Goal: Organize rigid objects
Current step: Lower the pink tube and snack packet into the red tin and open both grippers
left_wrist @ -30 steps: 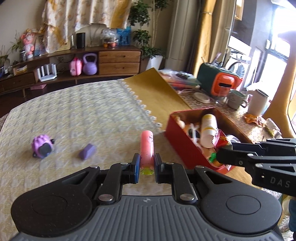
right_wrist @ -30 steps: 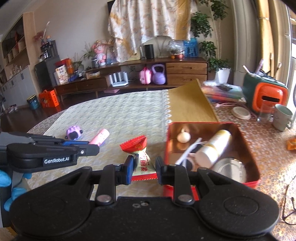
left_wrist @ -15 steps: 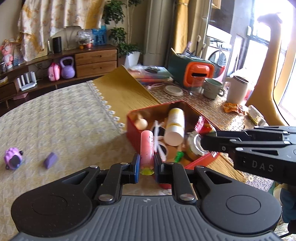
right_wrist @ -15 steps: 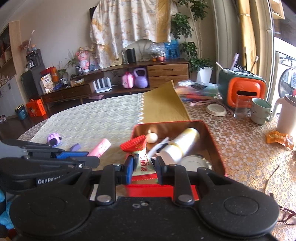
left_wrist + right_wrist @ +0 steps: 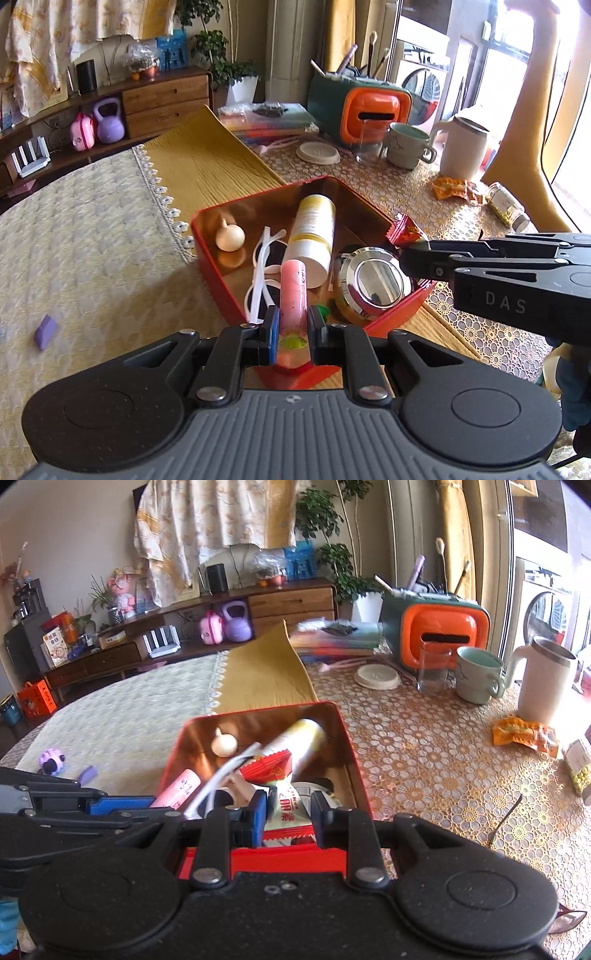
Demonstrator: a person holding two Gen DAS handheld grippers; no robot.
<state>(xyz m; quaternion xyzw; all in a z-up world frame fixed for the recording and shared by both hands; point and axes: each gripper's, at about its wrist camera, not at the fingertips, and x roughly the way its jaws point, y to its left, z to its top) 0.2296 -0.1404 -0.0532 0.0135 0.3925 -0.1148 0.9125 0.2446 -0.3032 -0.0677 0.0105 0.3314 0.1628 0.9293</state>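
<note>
My left gripper (image 5: pixel 291 334) is shut on a pink tube (image 5: pixel 293 291) and holds it over the near corner of the red tin box (image 5: pixel 210 245). My right gripper (image 5: pixel 288 821) is shut on a red and white snack packet (image 5: pixel 284 797) above the same box (image 5: pixel 343 731). The box holds a white and yellow bottle (image 5: pixel 314 232), a small onion-shaped object (image 5: pixel 229 238), white glasses (image 5: pixel 260 273) and a shiny round tin (image 5: pixel 373 282). A small purple block (image 5: pixel 46 331) and a purple toy (image 5: pixel 51 761) lie on the cream cloth at the left.
An orange and green case (image 5: pixel 439 627), a glass (image 5: pixel 434 666), a green mug (image 5: pixel 478 674) and a white jug (image 5: pixel 545 679) stand on the lace cloth to the right. An orange packet (image 5: pixel 524 734) and a jar (image 5: pixel 506 204) lie there too.
Both grippers have moved right over the red box, each still holding its object. The purple block and toy have slid to the left edge of view.
</note>
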